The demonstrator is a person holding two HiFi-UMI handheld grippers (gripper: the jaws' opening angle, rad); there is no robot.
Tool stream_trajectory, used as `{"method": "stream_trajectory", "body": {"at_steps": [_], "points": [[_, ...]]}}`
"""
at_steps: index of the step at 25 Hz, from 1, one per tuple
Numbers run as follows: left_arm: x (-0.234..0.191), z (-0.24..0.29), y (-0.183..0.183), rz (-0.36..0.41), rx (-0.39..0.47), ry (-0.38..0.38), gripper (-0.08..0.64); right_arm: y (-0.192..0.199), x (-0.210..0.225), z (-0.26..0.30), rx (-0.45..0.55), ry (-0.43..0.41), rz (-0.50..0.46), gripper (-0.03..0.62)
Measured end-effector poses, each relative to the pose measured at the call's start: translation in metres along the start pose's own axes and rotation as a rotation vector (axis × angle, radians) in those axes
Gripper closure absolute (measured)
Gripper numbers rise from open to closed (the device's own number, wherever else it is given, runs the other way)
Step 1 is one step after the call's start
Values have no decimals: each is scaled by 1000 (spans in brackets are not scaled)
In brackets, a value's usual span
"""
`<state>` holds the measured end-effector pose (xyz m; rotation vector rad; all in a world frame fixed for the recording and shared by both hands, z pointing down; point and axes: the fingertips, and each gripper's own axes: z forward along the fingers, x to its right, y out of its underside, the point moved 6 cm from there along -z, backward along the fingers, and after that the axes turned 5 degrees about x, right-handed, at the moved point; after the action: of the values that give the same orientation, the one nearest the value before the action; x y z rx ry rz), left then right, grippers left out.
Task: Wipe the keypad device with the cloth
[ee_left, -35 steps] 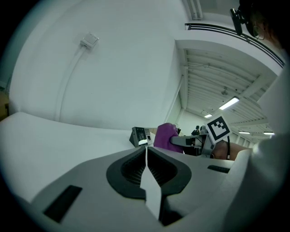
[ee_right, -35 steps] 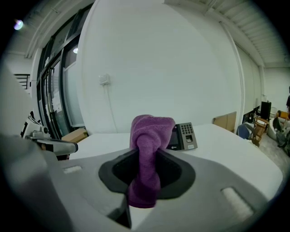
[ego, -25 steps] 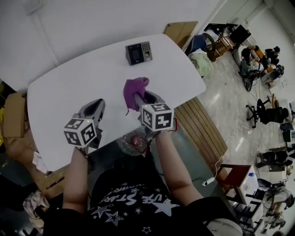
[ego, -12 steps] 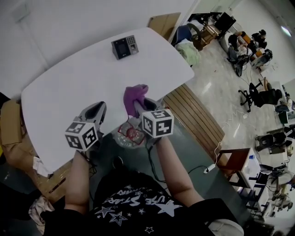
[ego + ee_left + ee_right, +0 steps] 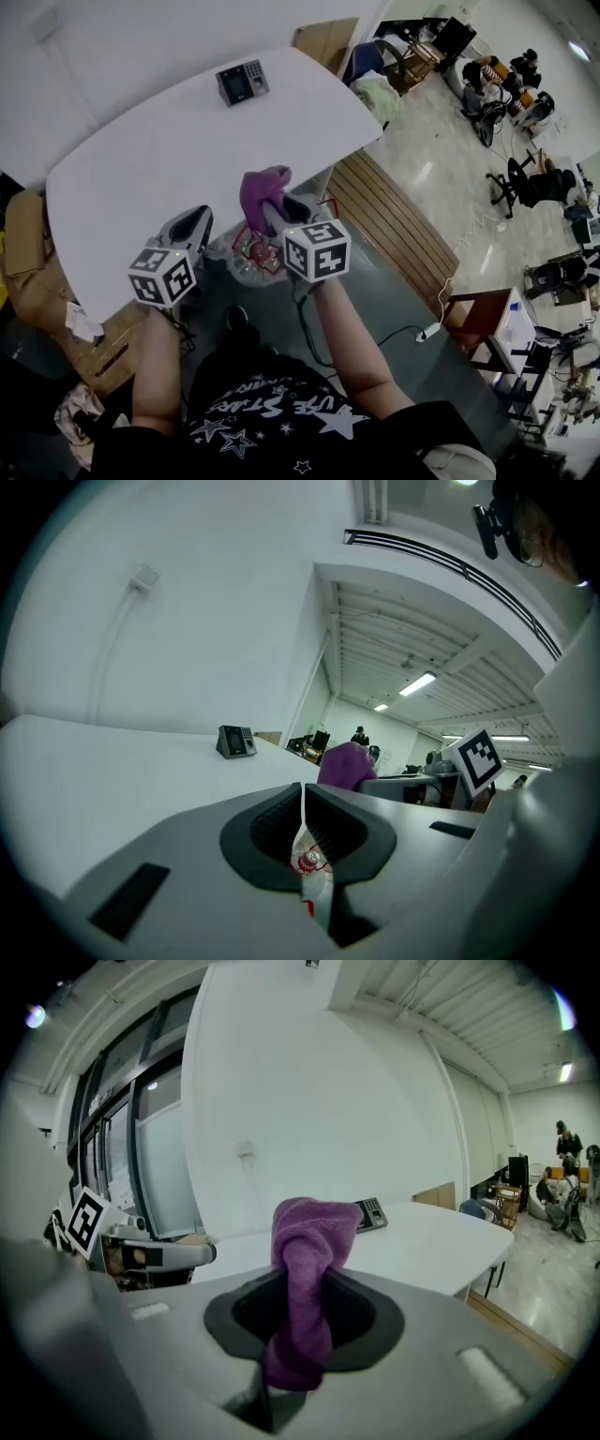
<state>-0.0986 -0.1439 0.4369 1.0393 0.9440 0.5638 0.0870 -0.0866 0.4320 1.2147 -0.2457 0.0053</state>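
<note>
The dark keypad device [image 5: 242, 82] stands at the far edge of the white table [image 5: 141, 169], well away from both grippers. My right gripper [image 5: 281, 204] is shut on a bunched purple cloth [image 5: 262, 190], which sticks up out of the jaws [image 5: 307, 1241]. The keypad device [image 5: 370, 1215] shows behind it. My left gripper [image 5: 197, 217] is shut on a thin clear plastic bag with red print [image 5: 306, 853]. That bag [image 5: 248, 248] hangs between the grippers, off the table's near edge. From the left gripper view the keypad device [image 5: 234, 742] is far ahead.
A slatted wooden bench [image 5: 394, 234] runs along the table's right side. Cardboard boxes [image 5: 23, 234] sit at the left, and a cardboard panel [image 5: 323, 42] leans behind the table. Office chairs and people [image 5: 511, 89] are at the far right.
Both grippers have drawn back from the table towards the person, past its near edge. The keypad device now lies farther off. The cloth stays in the right gripper.
</note>
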Motion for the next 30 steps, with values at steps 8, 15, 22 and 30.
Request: {"method": "stream_trajectory", "body": {"at_steps": [8,15,22,30], "points": [[49,-25,12,16,20,-4,541,7,-2,-57,25,2,-7,494],[107,-64,23,40,38,-10,541,15,-14,-119,51,-17,-8,494],[147,-102,41,40,48,-22,540,27,-31,-168,51,-40,-16,494],[166,-116,45,55,70,-5,540,37,-44,-189,37,-39,-42,494]]}}
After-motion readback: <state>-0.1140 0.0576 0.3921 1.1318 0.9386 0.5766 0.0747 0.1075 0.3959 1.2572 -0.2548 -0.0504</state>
